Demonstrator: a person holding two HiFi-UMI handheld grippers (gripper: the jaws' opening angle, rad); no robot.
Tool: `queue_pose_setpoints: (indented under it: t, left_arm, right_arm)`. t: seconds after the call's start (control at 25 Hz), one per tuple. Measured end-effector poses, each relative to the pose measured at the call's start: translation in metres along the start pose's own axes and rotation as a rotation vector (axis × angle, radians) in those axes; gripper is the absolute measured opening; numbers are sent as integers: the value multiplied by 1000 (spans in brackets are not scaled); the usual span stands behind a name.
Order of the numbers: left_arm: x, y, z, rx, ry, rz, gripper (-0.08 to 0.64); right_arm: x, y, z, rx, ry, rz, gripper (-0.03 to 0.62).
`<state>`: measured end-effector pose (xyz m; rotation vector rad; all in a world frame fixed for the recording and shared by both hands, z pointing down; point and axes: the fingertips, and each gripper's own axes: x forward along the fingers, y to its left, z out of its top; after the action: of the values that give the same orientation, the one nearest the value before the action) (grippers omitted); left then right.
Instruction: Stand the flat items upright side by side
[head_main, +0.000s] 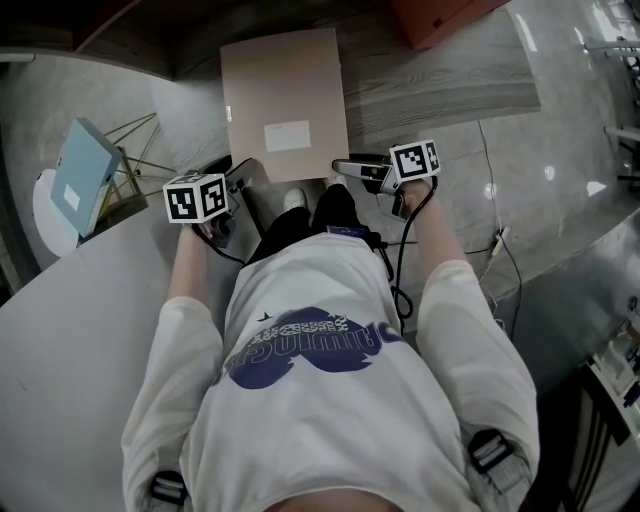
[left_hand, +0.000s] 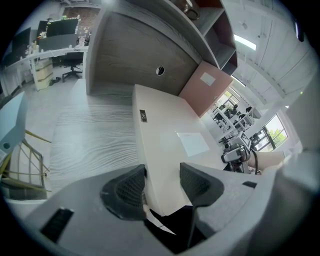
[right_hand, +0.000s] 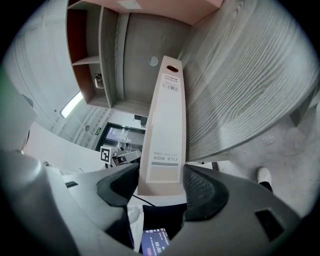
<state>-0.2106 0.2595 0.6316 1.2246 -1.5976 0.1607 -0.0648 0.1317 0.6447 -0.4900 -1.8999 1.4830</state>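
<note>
the box (head_main: 285, 100) lies flat on the wood-grain desk (head_main: 440, 80). its long axis runs straight away from the person toward the desk's back panel, and its near end hangs out past the desk's front edge. that overhang is what the coming move turns on, since it gives both tongs room to reach above and below the box.

the left tongs (left_hand: 162, 177) are clamped across the thickness at the near left corner, one pad under and one on the labelled top face. the right tongs (right_hand: 159, 175) sit at the near right corner, and their pads look to meet both sides of the spine's near end, just by the "file box" print. neither hand is nearer; each has a corner of the same short end.

the box probably has to be tipped up off its broad face. a two-corner hold on one end could let the far end swing or scrape.

a blue box (head_main: 82, 175) leans in a wire rack (head_main: 135, 140) well off to the left. a reddish box (head_main: 440, 18) sits at the desk's back right. shelves (right_hand: 90, 60) rise behind the desk. the floor (head_main: 560, 200) is glossy grey, with cables trailing across it.
</note>
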Motion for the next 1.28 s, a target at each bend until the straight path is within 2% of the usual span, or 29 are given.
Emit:
queue_pose_setpoints:
  t: [0.48, 0.64, 0.84, 1.28]
  left_arm:
    - [-9, 2, 5, -16, -56, 10, 225]
    - [-13, -1, 15, 8, -82, 17, 222]
    - [-15, 2, 33, 19, -128, 37, 221]
    - [-21, 2, 42, 85, -193, 71, 221]
  right_arm:
    - [-2, 25, 9, -106, 76, -89, 281]
    - [-4, 34, 17, -208, 129, -135, 281]
    - [-2, 44, 41, -314, 140, -167, 281]
    - [1, 49, 59, -577, 232, -259, 282]
